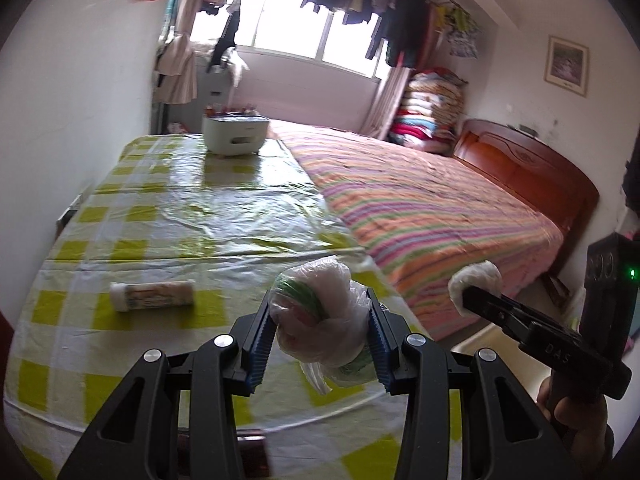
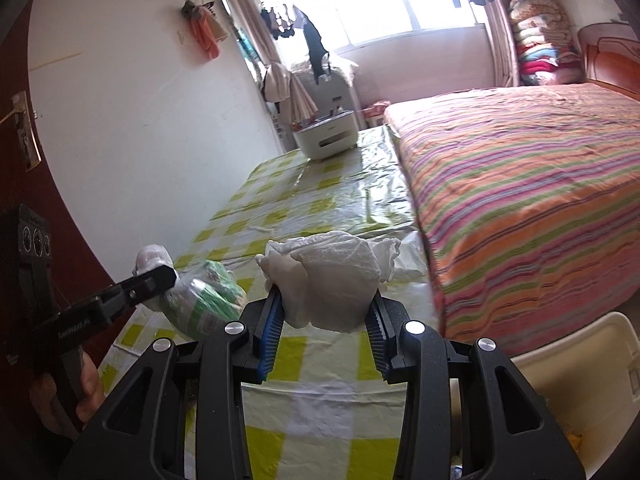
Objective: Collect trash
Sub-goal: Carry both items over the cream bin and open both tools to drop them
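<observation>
My left gripper [image 1: 320,312] is shut on a crumpled clear plastic bag with green and pink wrappers inside [image 1: 316,312], held above the table's near right corner; it also shows in the right wrist view [image 2: 200,300]. My right gripper [image 2: 326,304] is shut on a wad of white tissue paper [image 2: 332,276], held over the table's right edge; the wad also shows in the left wrist view [image 1: 474,280]. A small white and orange tube-shaped packet [image 1: 152,296] lies on the green checked tablecloth [image 1: 160,216], left of my left gripper.
A white box-shaped appliance [image 1: 234,134] stands at the table's far end. A bed with a striped cover [image 1: 432,208] runs along the table's right side. A cream plastic bin [image 2: 568,376] sits on the floor at the lower right, between table and bed.
</observation>
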`<state>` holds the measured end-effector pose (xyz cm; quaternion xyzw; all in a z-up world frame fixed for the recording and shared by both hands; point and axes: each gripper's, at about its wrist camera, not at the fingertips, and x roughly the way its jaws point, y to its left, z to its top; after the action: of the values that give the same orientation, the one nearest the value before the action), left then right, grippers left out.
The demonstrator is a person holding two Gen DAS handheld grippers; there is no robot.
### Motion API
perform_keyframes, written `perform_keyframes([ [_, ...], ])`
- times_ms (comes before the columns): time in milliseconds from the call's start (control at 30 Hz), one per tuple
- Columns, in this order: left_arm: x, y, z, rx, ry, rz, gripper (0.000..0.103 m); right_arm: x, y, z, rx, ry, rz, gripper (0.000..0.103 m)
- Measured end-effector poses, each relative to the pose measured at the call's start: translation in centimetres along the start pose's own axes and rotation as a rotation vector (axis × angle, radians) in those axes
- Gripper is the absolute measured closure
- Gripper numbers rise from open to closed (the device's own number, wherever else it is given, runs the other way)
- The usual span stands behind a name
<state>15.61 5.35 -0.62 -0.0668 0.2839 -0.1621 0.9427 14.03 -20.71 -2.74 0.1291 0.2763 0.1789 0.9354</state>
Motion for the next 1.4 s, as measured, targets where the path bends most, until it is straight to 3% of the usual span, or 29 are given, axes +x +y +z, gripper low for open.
perform_keyframes([
  [867,3.0,-11.4,-3.3,0.184,0.082,-0.143,0.062,-8.2,-10.2,-2.4,0.223,-0.136,-0.150,0.065],
  [1267,3.4,-14.0,-4.1,0.213,0.100,-0.189,0.062,-10.1,-11.8,-4.3,0.231,-0.163,-0.309,0.064],
  [1400,3.4,-15.2,-4.1,0.213,0.101,-0.218,0.062,-10.1,-11.3,-4.8,0.229,-0.166,-0.343,0.058],
])
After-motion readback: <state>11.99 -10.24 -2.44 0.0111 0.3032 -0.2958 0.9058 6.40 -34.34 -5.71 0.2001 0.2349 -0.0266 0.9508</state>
